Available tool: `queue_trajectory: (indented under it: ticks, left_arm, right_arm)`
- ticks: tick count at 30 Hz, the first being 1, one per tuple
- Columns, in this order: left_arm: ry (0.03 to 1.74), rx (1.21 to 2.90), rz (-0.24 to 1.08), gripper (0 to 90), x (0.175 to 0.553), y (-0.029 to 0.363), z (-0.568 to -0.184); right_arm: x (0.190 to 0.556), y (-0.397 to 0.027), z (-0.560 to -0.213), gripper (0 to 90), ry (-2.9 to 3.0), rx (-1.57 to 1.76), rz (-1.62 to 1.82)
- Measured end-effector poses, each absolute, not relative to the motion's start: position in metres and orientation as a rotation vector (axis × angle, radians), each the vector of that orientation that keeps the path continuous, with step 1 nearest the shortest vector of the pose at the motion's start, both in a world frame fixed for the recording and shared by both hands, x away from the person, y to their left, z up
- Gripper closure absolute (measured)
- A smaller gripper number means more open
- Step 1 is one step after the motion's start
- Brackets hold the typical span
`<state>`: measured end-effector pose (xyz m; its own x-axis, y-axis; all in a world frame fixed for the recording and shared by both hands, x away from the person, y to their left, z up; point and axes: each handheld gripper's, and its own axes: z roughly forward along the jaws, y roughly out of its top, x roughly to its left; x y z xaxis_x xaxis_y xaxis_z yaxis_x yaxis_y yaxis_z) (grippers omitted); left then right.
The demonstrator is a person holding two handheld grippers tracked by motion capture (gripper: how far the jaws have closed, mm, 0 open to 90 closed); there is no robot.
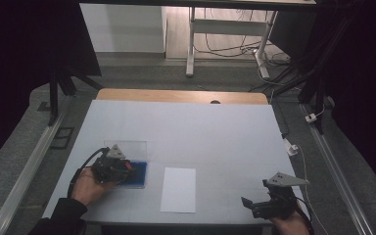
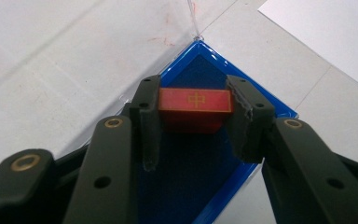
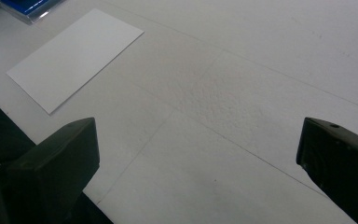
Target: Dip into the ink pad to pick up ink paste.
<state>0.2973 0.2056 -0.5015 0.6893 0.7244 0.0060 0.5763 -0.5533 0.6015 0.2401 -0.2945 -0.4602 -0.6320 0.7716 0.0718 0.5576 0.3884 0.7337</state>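
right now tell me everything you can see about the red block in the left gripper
The red block is a small rectangular piece with flat faces and a gold character, a cross-like mark, printed on its top. It looks like painted wood or plastic; which, I cannot tell. It sits level between the jaws of the left gripper, which press on its two ends. It is over the dark blue pad of an ink tray with a brighter blue rim; whether its underside touches the pad is hidden.

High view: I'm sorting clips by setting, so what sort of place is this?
Probably a lab or recording workspace, not a home: a white-covered table flanked by metal rails, dark curtains at the sides, and loose cables under a desk frame behind.
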Motion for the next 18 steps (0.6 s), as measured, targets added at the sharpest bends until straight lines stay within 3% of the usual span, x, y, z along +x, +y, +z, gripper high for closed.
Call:
queue_trajectory:
  ticks: [6,18]
  left_arm:
    - [0.986,2.35,0.385,58.9,0.295,0.2,-0.501]
    - [1.049,2.263,0.265,58.9,0.301,0.212,-0.504]
  right_arm:
    - [0.24,-0.294,-0.46,0.0,2.371,1.168,1.084]
    - [0.24,-0.294,-0.46,0.0,2.372,1.165,1.081]
